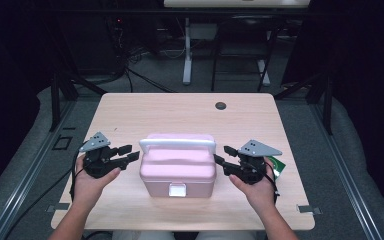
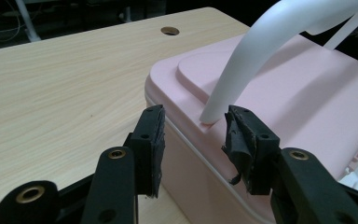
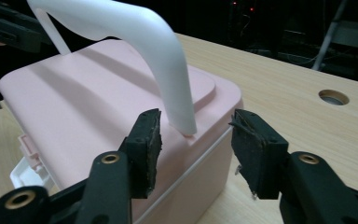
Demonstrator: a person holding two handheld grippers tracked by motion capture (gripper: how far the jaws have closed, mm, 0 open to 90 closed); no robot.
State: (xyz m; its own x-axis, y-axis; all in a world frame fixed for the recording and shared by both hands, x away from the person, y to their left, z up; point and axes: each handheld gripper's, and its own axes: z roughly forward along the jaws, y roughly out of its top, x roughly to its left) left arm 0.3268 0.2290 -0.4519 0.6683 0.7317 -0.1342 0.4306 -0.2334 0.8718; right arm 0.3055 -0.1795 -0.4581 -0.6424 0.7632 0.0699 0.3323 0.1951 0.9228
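A pink lidded box [image 1: 178, 166] with an upright white handle [image 1: 177, 144] and a white front latch [image 1: 177, 190] sits mid-table. My left gripper [image 1: 132, 152] stands open just off the box's left side; in the left gripper view [image 2: 193, 140] the box corner [image 2: 279, 102] and the foot of the handle [image 2: 242, 70] lie between its jaws. My right gripper [image 1: 221, 155] is open at the box's right side; in the right gripper view [image 3: 193, 144] its jaws flank the handle's other foot [image 3: 168, 84] above the pink lid [image 3: 88, 102]. Neither touches the box.
The wooden table [image 1: 130, 115] has a round cable hole [image 1: 221, 105] at the far middle. A green object [image 1: 278, 166] lies by the right hand near the table's right edge. Table legs and cables stand on the dark floor beyond.
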